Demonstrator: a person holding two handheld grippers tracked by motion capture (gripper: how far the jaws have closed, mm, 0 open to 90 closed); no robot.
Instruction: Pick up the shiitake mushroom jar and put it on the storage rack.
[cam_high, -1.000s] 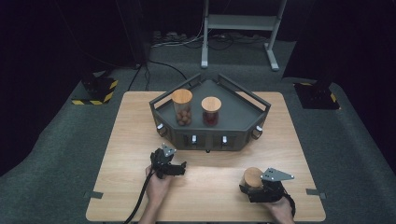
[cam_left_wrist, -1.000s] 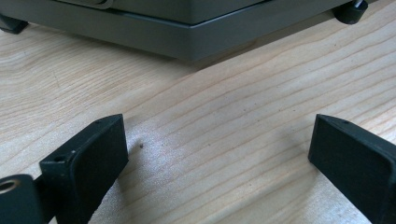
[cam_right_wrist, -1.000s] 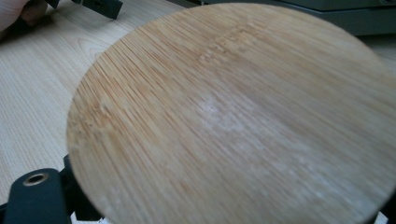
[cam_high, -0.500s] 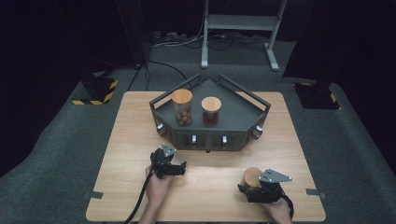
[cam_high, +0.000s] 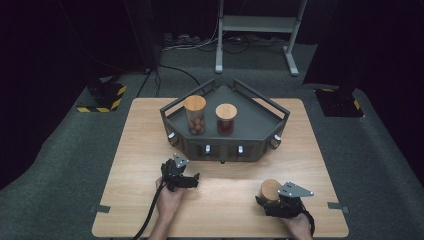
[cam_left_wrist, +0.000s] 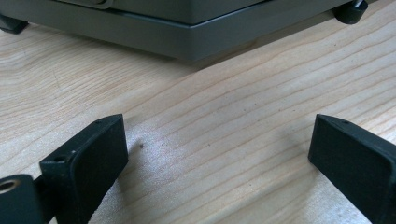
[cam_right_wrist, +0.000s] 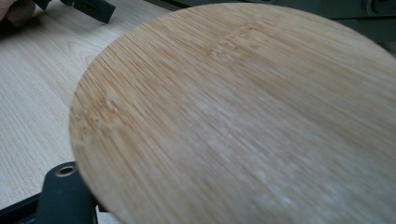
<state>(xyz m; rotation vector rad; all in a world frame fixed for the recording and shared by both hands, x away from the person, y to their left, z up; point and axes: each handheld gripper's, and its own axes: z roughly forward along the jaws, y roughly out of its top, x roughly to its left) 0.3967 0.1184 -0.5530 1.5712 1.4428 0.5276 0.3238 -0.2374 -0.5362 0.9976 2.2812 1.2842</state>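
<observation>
We read no labels anywhere. Left gripper (cam_left_wrist: 219, 154) released, jaws wide over bare desk (cam_left_wrist: 224, 102). Right gripper (cam_high: 280, 200) state unclear; its view shows bamboo lid (cam_right_wrist: 243, 121) close-up, high view shows it at desk's near-right.

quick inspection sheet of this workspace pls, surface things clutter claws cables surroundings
surface: light wooden table, bare in front of the tray.
job's things: dark angular tray holding two wooden-lidded jars, one with brown balls, one with red contents; a third wooden-lidded jar stands near the right front.
clutter: nothing seen.
claws: left claw open over bare wood; right claw at the third jar, its jaws hidden by the lid, so its state is unclear.
cables: black cable trails from the left claw; more on the floor behind.
surroundings: dark grey carpet, metal stand, hazard-striped bases.
</observation>
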